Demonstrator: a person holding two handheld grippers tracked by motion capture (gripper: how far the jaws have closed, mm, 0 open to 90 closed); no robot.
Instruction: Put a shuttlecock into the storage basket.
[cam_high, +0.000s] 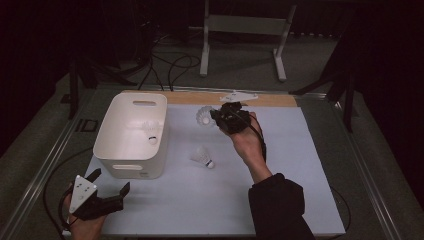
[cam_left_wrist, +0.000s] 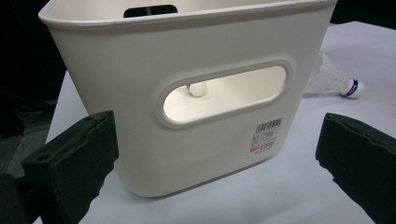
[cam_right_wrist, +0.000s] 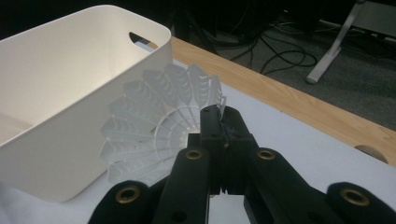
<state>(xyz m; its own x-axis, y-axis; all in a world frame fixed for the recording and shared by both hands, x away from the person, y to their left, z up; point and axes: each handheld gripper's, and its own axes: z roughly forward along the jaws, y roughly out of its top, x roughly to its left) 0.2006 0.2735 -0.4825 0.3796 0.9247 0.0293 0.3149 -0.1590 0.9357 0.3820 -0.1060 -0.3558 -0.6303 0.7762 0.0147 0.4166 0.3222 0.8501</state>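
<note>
my right tongs (cam_high: 216, 118), wrist bent toward the white bin (cam_high: 131, 134), pinch a shuttlecock (cam_high: 204, 116) by its skirt. left tongs (cam_high: 109, 184) rest spread wide on the pale tabletop (cam_high: 280, 165); dark room beyond.

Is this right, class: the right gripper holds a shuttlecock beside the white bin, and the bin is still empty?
Not quite. The right gripper does hold a shuttlecock beside the white bin, but the bin already contains another shuttlecock, as the high view shows.

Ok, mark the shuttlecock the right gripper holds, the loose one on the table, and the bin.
held shuttlecock (cam_right_wrist: 154, 126), right gripper view, on its white skirt.
loose shuttlecock (cam_high: 202, 156), high view, on its skirt.
bin (cam_left_wrist: 154, 51), left gripper view, on its near wall above the handle slot.
</note>
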